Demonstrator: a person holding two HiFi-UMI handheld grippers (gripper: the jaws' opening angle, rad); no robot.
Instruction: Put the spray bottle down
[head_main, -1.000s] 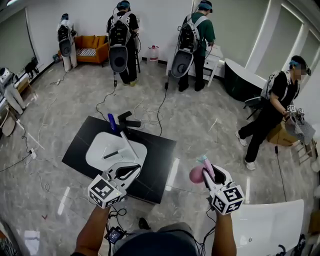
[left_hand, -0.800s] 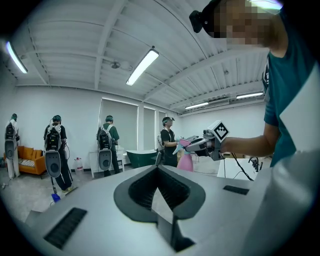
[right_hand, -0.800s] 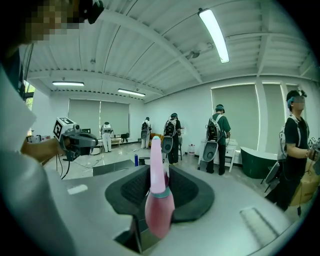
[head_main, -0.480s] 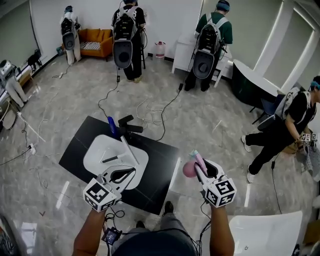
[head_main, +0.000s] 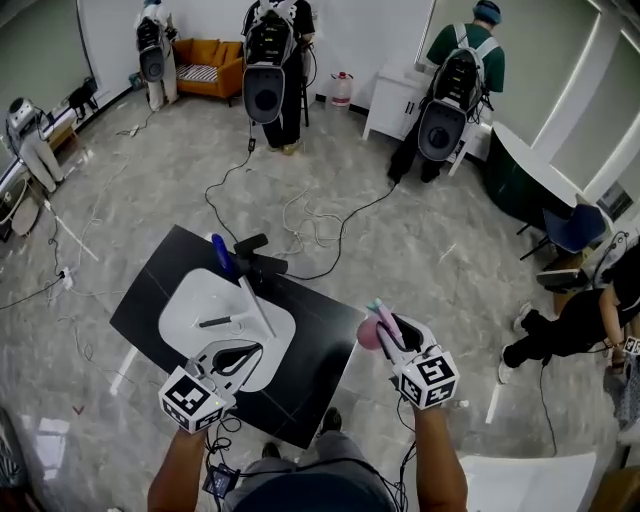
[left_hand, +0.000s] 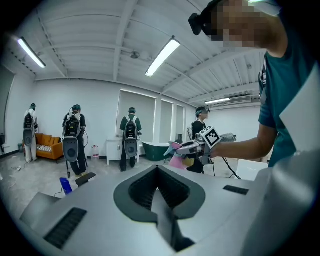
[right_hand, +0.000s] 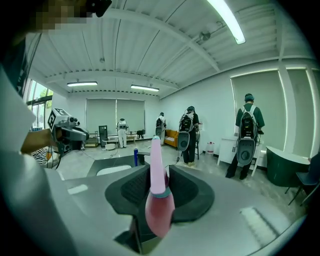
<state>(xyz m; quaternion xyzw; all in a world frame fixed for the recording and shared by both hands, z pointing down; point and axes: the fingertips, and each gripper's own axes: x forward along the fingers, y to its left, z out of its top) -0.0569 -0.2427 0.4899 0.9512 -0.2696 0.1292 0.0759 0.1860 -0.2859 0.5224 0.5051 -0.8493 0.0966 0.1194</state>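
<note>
Left gripper (head_main: 243, 352): jaws closed together with nothing between them; from the head view it overlaps the near rim of the white basin.
White basin (head_main: 190, 312): lies on the black slab (head_main: 322, 338) on the floor.
Spray bottle (head_main: 369, 334): pink, in the air at the slab's right edge, not set down.
Right gripper (head_main: 392, 330): jaws partly apart, clamped on either side of the bottle (right_hand: 159, 202).

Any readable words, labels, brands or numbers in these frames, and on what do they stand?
No readable text anywhere.
pink spray bottle: no label or print shows.
marker cubes on the grippers: black-and-white square patterns only, no letters or digits.
backpacks on the people behind: any print is too small to read.
</note>
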